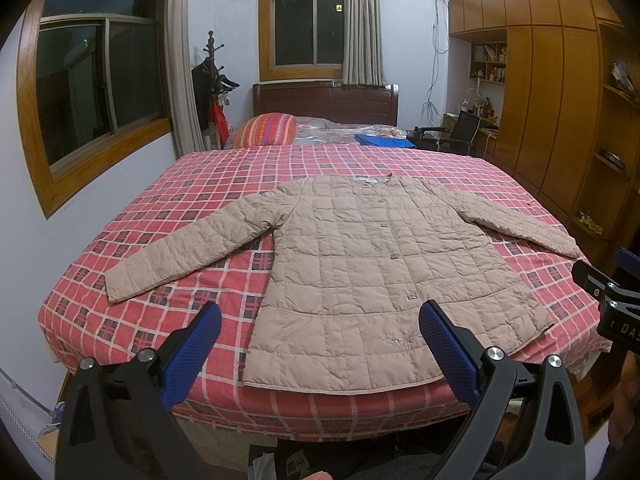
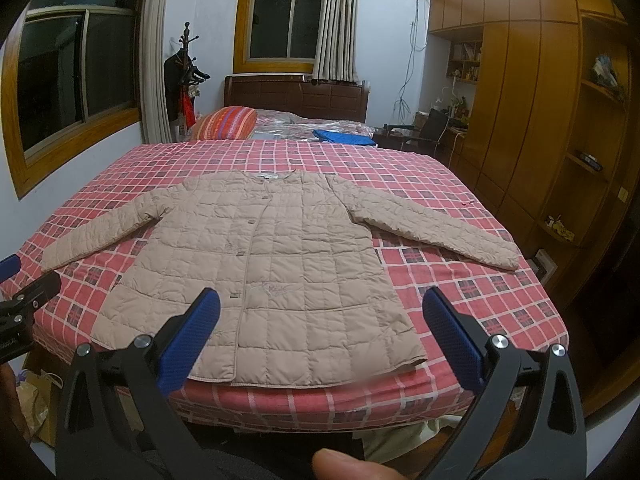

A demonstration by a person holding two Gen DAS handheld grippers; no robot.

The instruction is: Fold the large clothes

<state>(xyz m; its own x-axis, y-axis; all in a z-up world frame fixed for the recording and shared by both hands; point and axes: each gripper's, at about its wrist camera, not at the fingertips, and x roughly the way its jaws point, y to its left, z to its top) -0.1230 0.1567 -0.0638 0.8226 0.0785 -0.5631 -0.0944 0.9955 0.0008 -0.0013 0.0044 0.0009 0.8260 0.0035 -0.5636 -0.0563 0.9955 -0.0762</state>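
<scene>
My left tongs (image 1: 320, 330) were spread wide, the two blue pads well apart and holding nothing, raised short of the foot of the bed. My right tongs (image 2: 322, 320) stood the same way: splayed, empty, pointing along the bed. Each pair showed at the edge of the other's view, so I had them side by side, near one another and clear of the cloth.

Just past the fingertips lay the quilted beige jacket (image 1: 372, 264), front up on the red checked bedspread (image 1: 224, 176). Its hem ran close along the near edge of the mattress, its collar pointed toward the headboard (image 1: 326, 104). The front was closed at its small buttons, and the body lay flat with only slight puckering. Both sleeves were stretched out and angled down to either side, the left cuff (image 1: 114, 284) on the bedspread well away from the body, the right cuff (image 2: 506, 258) near the bed's far side.

By my reckoning nothing of the folding was done; the jacket was merely spread and smoothed, which is preparation. Everything remained: bringing each sleeve in across the chest, then doubling the body from hem toward collar. Farther up, a striped pillow (image 1: 266, 130) and a blue folded item (image 1: 384, 141) sat beyond the working area.
</scene>
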